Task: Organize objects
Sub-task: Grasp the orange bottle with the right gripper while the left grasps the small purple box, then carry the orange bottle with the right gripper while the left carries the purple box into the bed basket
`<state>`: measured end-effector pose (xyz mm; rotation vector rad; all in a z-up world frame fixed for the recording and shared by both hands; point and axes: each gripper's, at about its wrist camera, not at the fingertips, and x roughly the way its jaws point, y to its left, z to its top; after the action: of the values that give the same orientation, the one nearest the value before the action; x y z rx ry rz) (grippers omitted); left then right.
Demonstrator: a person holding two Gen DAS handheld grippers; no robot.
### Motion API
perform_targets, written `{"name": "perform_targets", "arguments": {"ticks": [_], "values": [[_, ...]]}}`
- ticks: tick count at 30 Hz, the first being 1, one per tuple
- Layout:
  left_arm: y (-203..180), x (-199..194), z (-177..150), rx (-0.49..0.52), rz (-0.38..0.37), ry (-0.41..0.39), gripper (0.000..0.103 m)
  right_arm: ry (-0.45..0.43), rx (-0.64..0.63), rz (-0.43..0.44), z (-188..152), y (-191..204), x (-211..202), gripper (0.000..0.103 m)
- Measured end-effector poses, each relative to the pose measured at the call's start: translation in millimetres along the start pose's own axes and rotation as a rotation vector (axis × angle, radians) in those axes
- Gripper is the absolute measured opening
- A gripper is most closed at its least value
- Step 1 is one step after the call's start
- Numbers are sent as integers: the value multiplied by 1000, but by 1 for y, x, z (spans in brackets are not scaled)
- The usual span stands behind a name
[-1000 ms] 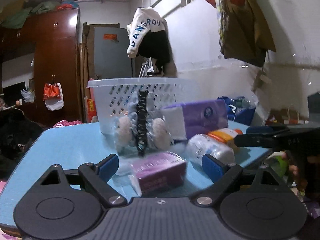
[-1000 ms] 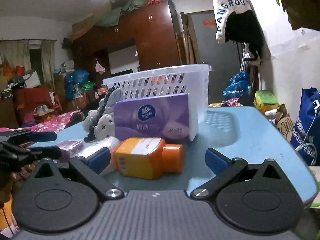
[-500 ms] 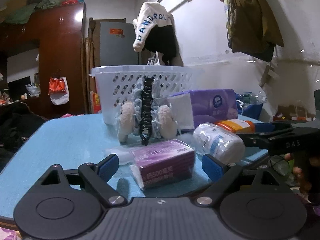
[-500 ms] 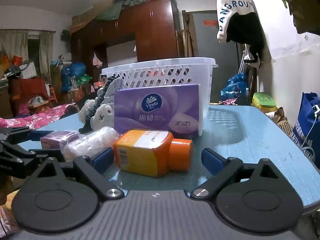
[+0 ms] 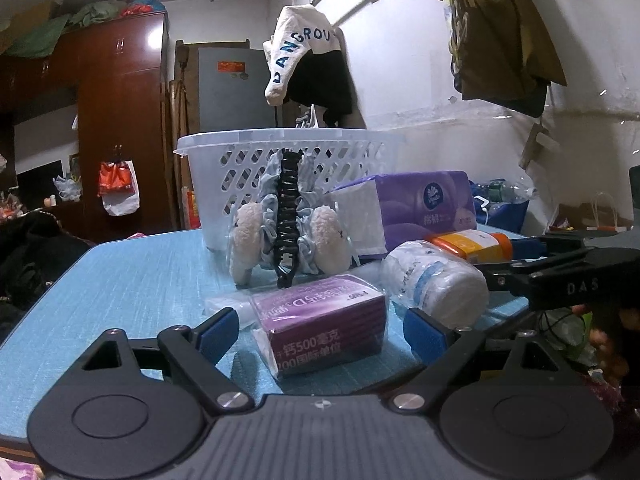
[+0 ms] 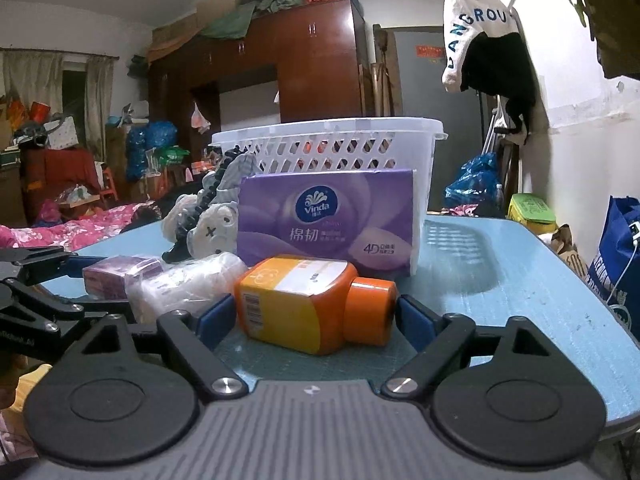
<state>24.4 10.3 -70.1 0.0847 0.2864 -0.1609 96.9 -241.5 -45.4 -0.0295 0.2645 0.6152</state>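
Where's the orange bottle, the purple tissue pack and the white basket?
orange bottle [image 6: 294,304], right wrist view, on its label side.
purple tissue pack [image 6: 326,220], right wrist view, front face.
white basket [image 5: 288,138], left wrist view, front rim.

Tissue pack [image 6: 326,220] before basket [image 6: 328,142], seemingly touching; bottle [image 6: 308,304] nearer.

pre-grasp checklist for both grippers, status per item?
1. Left gripper open around the purple box: ok.
2. Right gripper open around the orange bottle: ok.
3. Pads touching either item: cannot tell.
4. Wrapped white bottle clear of left gripper's right finger: not ok, it sits right beside it.
5. Basket upright with open top: ok.
6. Basket path: tissue pack and hair clip toy stand before it, lift over.
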Motion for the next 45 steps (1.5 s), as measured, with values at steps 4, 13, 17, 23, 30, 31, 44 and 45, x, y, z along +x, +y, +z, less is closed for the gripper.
{"name": "perform_targets", "arguments": {"ticks": [4, 13, 17, 23, 30, 31, 44, 45], "values": [[1, -3, 0, -8, 21, -25, 73, -14, -6, 0, 0, 0, -4, 89], [2, -16, 8, 11, 16, -91, 72, -71, -5, -8, 7, -10, -21, 89], [4, -14, 11, 15, 19, -90, 72, -78, 1, -4, 10, -14, -18, 89], [5, -16, 16, 18, 4, -97, 72, -88, 4, 18, 14, -16, -18, 88], [11, -20, 34, 0, -21, -119, 72, -123, 24, 48, 28, -23, -26, 88], [12, -21, 39, -10, -32, -123, 72, -130, 24, 51, 31, -24, -27, 88], [33, 3, 176, 26, 5, -152, 72, -172, -33, 39, 127, -39, 7, 88], [35, 13, 189, 37, 13, -131, 72, -159, -33, 39, 138, -40, 16, 88]]}}
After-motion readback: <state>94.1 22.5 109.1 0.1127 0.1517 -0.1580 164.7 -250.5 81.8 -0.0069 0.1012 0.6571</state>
